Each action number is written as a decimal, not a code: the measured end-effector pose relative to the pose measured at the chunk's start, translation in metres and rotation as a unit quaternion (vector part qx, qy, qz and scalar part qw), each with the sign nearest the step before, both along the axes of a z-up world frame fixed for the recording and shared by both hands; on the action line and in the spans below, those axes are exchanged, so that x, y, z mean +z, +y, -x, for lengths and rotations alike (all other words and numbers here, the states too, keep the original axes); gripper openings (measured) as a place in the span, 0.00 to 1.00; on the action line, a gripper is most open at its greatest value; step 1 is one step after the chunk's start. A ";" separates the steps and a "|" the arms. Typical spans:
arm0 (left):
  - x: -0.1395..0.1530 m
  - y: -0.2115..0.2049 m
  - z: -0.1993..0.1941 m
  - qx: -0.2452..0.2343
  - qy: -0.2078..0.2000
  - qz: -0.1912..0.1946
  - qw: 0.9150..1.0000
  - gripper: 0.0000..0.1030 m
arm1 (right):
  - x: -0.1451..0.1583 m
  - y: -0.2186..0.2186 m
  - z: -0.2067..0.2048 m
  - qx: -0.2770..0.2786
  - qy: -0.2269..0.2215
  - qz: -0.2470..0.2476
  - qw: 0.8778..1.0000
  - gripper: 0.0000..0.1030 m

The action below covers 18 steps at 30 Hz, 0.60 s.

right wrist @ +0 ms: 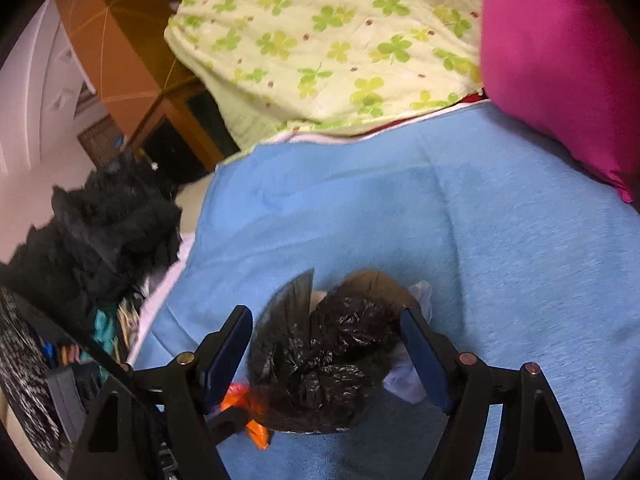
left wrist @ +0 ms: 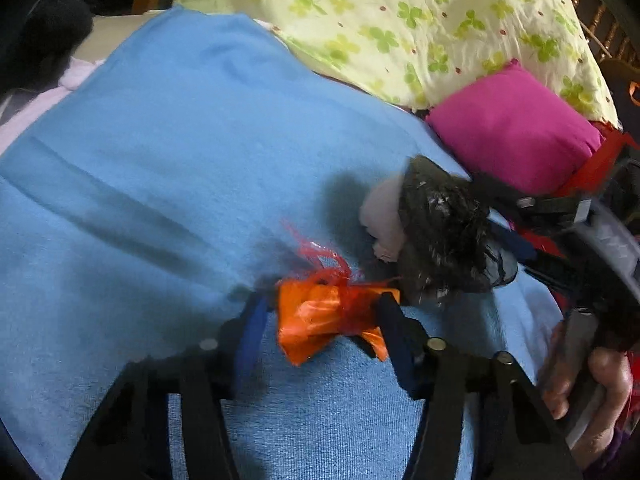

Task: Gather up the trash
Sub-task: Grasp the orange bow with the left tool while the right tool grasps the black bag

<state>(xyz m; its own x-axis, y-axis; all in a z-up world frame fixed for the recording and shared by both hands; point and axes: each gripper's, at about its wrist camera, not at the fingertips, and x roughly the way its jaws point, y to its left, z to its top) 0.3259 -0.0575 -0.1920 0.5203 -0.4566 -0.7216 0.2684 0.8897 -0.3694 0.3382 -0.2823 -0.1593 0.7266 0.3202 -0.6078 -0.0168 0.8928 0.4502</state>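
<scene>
At far left, a heap of black fabric (right wrist: 108,236) lies at the edge of the bed, beside the blue blanket (left wrist: 168,152) that covers it. My left tool (left wrist: 326,308) hovers low over the blanket with its jaws closed against an orange plastic scrap (left wrist: 320,320); frayed red strands stick up from the scrap. Just right of it, my right tool (right wrist: 326,336) carries a crumpled black trash bag (left wrist: 444,236) between its fingers. The jaws stand wide on either side of the bag, and I cannot tell whether they grip it. A pale crumpled tissue (left wrist: 382,216) shows at the bag's open end, touching it. My right hand (left wrist: 588,392) wraps that tool's handle. Farther right and behind, a clover-print quilt (left wrist: 400,20) lies across the bed, and a magenta pillow (left wrist: 516,124) rests against its lower edge.
</scene>
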 end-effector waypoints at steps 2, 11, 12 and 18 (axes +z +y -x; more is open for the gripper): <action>0.001 -0.002 0.001 -0.008 -0.004 -0.003 1.000 0.48 | -0.010 0.008 -0.006 0.003 0.022 0.022 1.000 0.77; 0.008 0.012 0.002 0.012 -0.017 -0.018 1.000 0.41 | -0.008 0.009 -0.001 -0.003 0.018 0.073 0.997 0.36; 0.009 0.013 0.002 0.016 -0.021 -0.023 0.999 0.41 | -0.006 0.009 0.000 -0.001 0.016 0.072 0.997 0.36; 0.018 0.029 0.000 0.051 -0.037 -0.026 0.998 0.40 | -0.001 0.005 0.006 0.022 0.024 0.040 0.999 0.36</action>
<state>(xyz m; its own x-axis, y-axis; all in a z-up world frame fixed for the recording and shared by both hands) 0.3260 -0.0280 -0.1740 0.6151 -0.3617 -0.7006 0.2004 0.9311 -0.3048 0.3320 -0.2773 -0.1599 0.6819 0.3004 -0.6669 -0.0360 0.9245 0.3796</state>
